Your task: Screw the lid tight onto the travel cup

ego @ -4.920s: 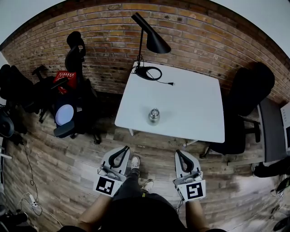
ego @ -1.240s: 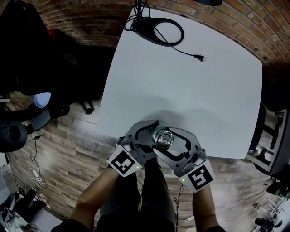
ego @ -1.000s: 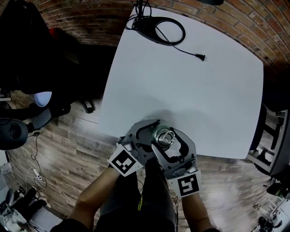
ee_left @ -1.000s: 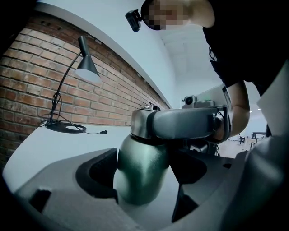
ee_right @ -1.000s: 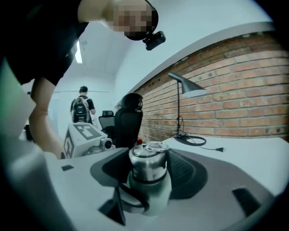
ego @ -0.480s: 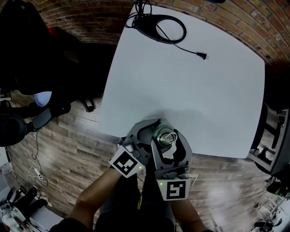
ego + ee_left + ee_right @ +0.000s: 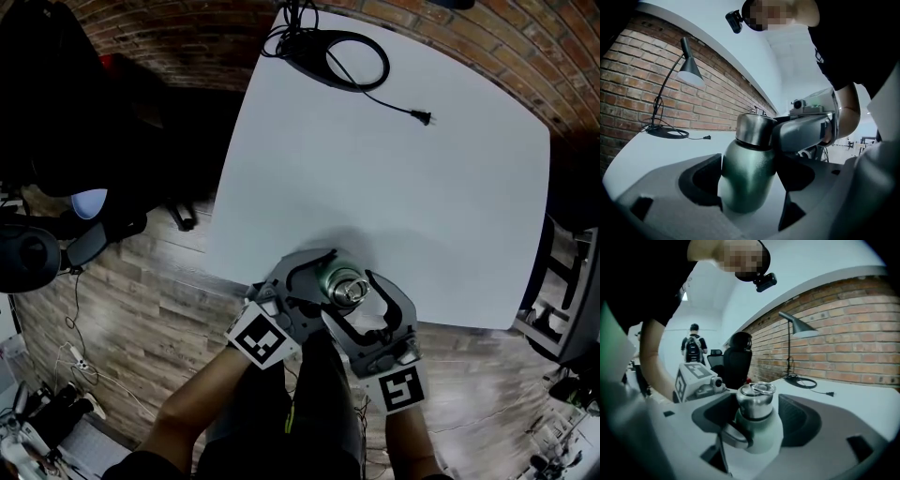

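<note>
Swung back toward the person's right since half a second ago, the right gripper [image 7: 757, 414] has just been opening its jaws, which now flank the steel lid [image 7: 755, 401], apparently clear of it. Just below them, the left gripper [image 7: 324, 277] clamps the green travel cup [image 7: 746, 171], which stands upright on the white table [image 7: 375, 141]. Its lid hides any contents.

The head view looks steeply down from above the near edge of the tabletop [image 7: 375, 150], taking in all of it. The left gripper view sits low, very near the travel cup [image 7: 747, 173], facing the brick wall [image 7: 628, 70] and lamp [image 7: 689, 70]. The right gripper view, equally low and near, crosses it at an angle. All three share cup, tabletop and lamp.
</note>
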Demonstrator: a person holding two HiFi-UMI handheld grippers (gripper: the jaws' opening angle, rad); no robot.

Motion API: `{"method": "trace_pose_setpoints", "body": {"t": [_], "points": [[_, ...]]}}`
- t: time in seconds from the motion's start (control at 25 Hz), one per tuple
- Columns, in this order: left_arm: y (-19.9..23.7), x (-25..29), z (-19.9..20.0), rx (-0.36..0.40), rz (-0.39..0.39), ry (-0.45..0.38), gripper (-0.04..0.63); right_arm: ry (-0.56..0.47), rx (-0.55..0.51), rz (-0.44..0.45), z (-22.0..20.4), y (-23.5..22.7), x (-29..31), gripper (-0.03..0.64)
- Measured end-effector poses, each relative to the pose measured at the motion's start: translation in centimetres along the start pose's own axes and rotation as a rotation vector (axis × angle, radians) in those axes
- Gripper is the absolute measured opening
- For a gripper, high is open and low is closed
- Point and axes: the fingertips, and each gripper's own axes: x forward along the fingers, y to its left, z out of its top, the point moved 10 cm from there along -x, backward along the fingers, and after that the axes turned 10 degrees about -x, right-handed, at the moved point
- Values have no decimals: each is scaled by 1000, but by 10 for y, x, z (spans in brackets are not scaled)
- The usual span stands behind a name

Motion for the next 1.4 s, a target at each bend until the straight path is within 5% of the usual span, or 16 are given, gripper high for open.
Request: {"method": "trace_pose_setpoints", "body": {"t": [0.28,0.52,0.72,0.88,1.08,1.4], "points": [[1,-1,-2,-10,-10,14,347,-47,-77,340,12,-41,10,299],[-1,-2,-7,-36,-10,33,347,-34,-145,424,18,-35,24,298],[2,-1,1,5,-10,9,347,-56,-113,262,16,-25,22,268],[-2,-4,-7,-33,6,31,347,-85,-60,7,13,-7,17,270],[-1,-2,1,17,12,1,345,-102,7,-315,13,15,19,270],[-3,-2,-1,12,33,-9,345,-89,36,-356,12,17,19,269]]}}
